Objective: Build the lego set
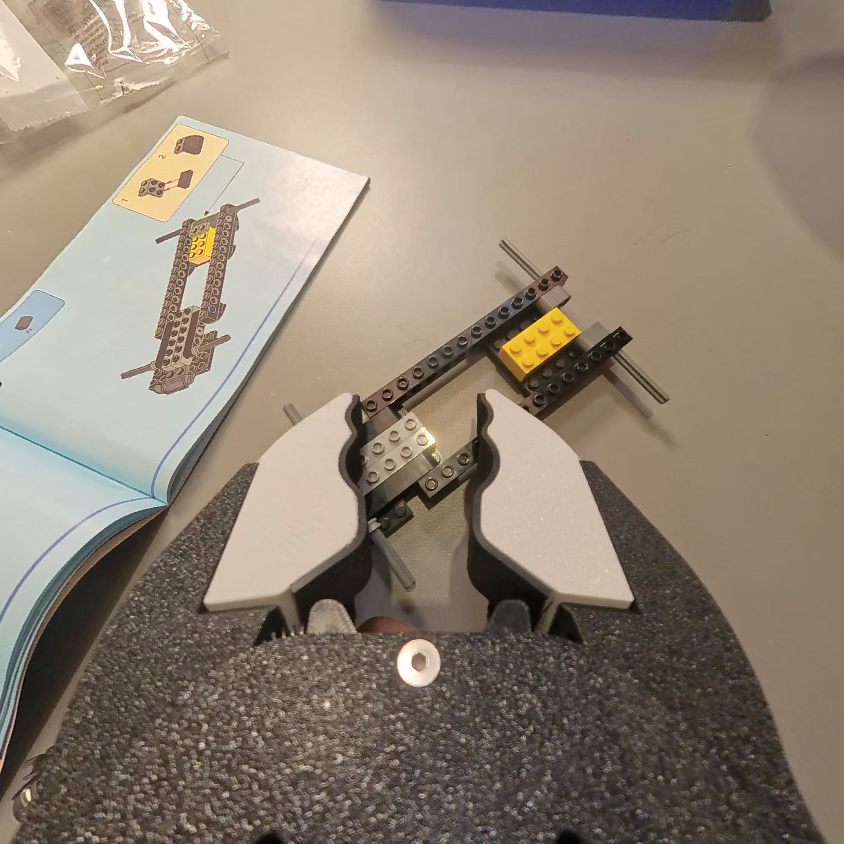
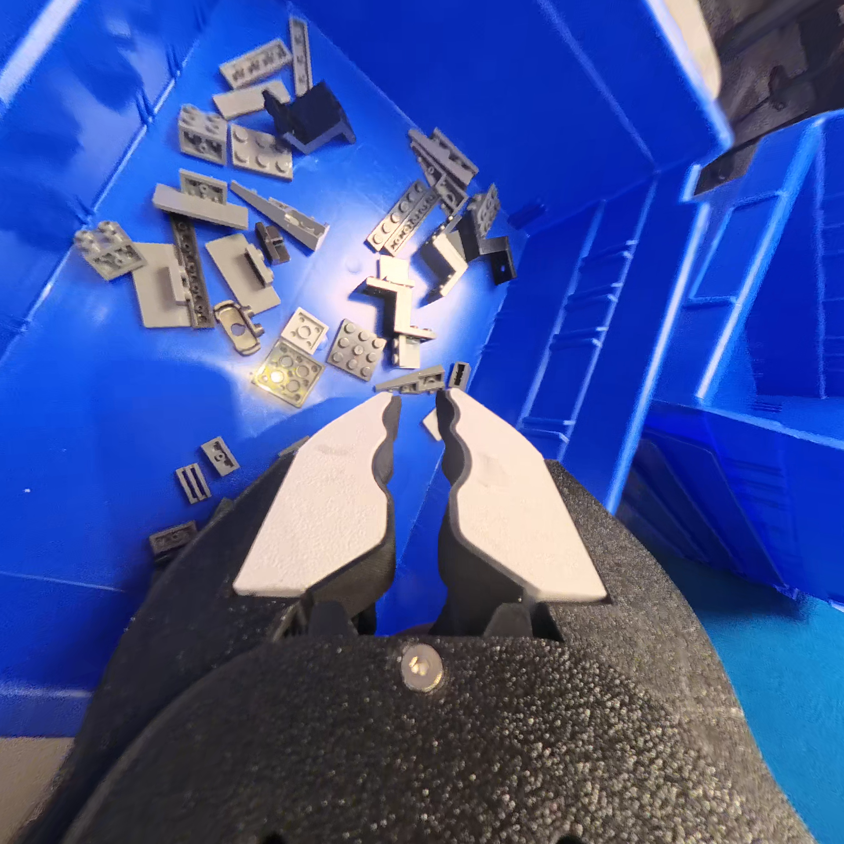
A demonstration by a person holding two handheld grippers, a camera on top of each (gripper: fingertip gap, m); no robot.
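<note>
In the left wrist view my left gripper is shut on the near end of a black brick frame that lies on the grey table. One pad presses each long black beam. A grey studded plate sits between the pads. A yellow brick sits at the frame's far end, and grey axles stick out of its sides. In the right wrist view my right gripper is open and empty inside a blue bin. Its tips are just short of a grey wedge piece and a small dark piece.
An open instruction booklet lies left of the frame, with clear plastic bags behind it. The bin floor holds several loose grey and black plates, brackets and tiles. A blue bin wall rises right of the tips. A blue edge shows at the far table. My hands' fingertips stand some 45 cm from each other.
</note>
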